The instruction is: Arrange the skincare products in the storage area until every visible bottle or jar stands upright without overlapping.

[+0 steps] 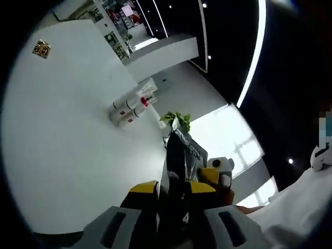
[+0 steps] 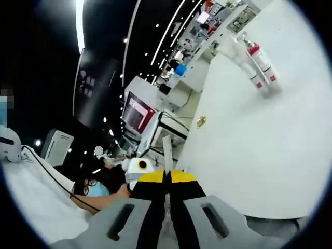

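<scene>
Several white skincare bottles [image 1: 126,110] with red labels stand close together on the white table [image 1: 62,145], one with a red cap [image 1: 144,101]. My left gripper [image 1: 174,188] is well short of them and shut on a dark flat pack [image 1: 182,153] with a grey label, which rises from the jaws. The same bottles [image 2: 261,70] appear far off at the upper right in the right gripper view, beside a pump bottle [image 2: 239,40]. My right gripper [image 2: 166,179] has its jaws pressed together. A thin pale strip [image 2: 167,151] sticks up above them; I cannot tell whether it is held.
A small gold item [image 1: 41,49] lies alone on the table, seen again [image 2: 201,121] near its edge. A green plant [image 1: 176,120] sits past the table's edge. Shelves, a monitor [image 2: 137,114] and a seated person [image 2: 93,185] lie beyond.
</scene>
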Tool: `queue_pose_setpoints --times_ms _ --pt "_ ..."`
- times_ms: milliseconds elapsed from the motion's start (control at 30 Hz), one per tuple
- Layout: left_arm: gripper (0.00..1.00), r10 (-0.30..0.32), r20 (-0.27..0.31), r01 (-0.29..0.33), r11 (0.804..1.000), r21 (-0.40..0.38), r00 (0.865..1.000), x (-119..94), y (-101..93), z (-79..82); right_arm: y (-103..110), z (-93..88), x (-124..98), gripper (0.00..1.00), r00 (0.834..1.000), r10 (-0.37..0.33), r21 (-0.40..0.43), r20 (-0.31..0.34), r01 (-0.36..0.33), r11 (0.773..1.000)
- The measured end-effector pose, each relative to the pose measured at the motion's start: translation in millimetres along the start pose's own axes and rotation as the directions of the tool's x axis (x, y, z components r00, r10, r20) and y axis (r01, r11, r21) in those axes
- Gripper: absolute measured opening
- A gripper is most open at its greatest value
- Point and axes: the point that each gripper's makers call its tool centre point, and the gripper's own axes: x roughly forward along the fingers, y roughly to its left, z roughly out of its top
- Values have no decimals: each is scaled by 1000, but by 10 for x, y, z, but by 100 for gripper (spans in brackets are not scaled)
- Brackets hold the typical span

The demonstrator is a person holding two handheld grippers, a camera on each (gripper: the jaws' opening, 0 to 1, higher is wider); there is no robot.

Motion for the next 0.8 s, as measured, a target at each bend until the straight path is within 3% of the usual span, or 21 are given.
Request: queue_pose_setpoints --times_ms 167,267,367,533,667,700,800 --pt "6 -35 30 37 998 -50 999 -30 -44 67 -40 5 24 0 1000 -26 -22 7 27 999" --pt "2 -58 40 59 998 -38 998 -42 -93 88 -65 8 35 2 999 -38 -30 11 38 999" --pt "2 -93 63 95 994 -45 994 -67 -151 122 -60 13 52 6 999 -29 -41 17 30 999" --pt "1 -147 99 154 986 -66 984 -71 -263 159 -37 -54 113 20 1000 -12 -52 -12 11 999" --pt "1 -188 159 203 975 -88 969 -115 -329 248 12 -237 153 17 995 2 -78 -101 -10 997" --pt "1 -196 179 215 972 -93 964 -125 -343 280 38 -362 178 16 987 13 -75 -162 -26 997" --pt "1 -224 228 255 960 -115 948 -169 -377 356 125 -494 219 16 973 56 -65 -224 -72 995"
